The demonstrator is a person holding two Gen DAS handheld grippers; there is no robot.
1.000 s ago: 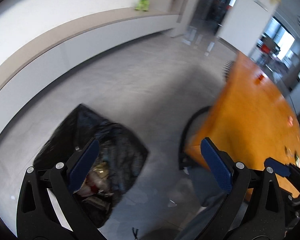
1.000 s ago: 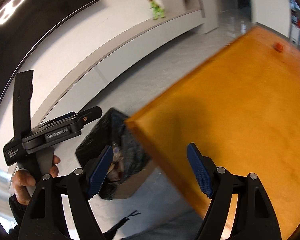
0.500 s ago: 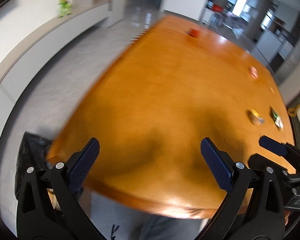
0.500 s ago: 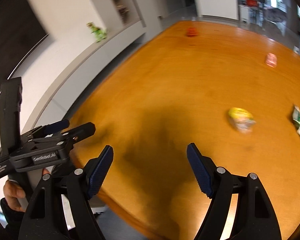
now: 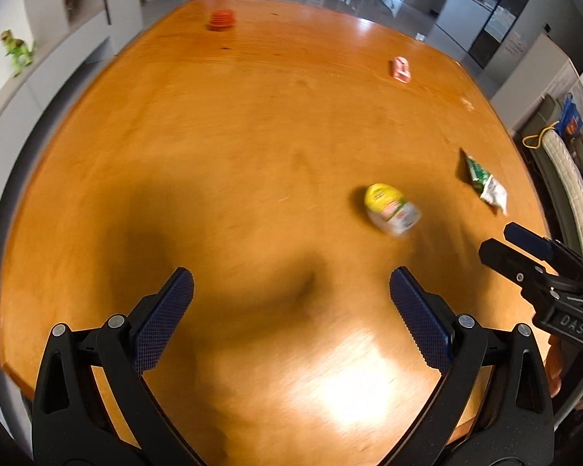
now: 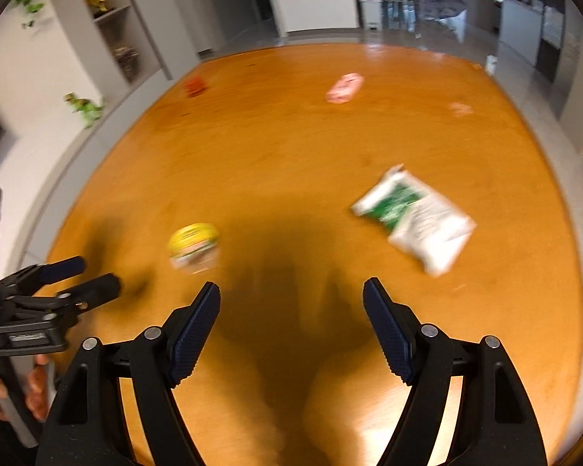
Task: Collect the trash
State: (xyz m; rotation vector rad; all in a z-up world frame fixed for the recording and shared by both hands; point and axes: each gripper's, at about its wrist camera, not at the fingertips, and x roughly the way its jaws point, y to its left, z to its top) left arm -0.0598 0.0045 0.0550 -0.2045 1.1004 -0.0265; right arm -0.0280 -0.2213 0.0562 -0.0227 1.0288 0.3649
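Right wrist view alone shows the green-and-white plastic packet (image 6: 414, 219) whole; both views show the yellow-lidded clear cup (image 5: 390, 206) on the orange wooden worktop (image 5: 229, 147), both hand-held grippers (image 5: 291, 301) (image 6: 291, 312) released, empty.

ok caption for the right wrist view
Open right hand-held gripper over orange wooden table with green-white crumpled wrapper
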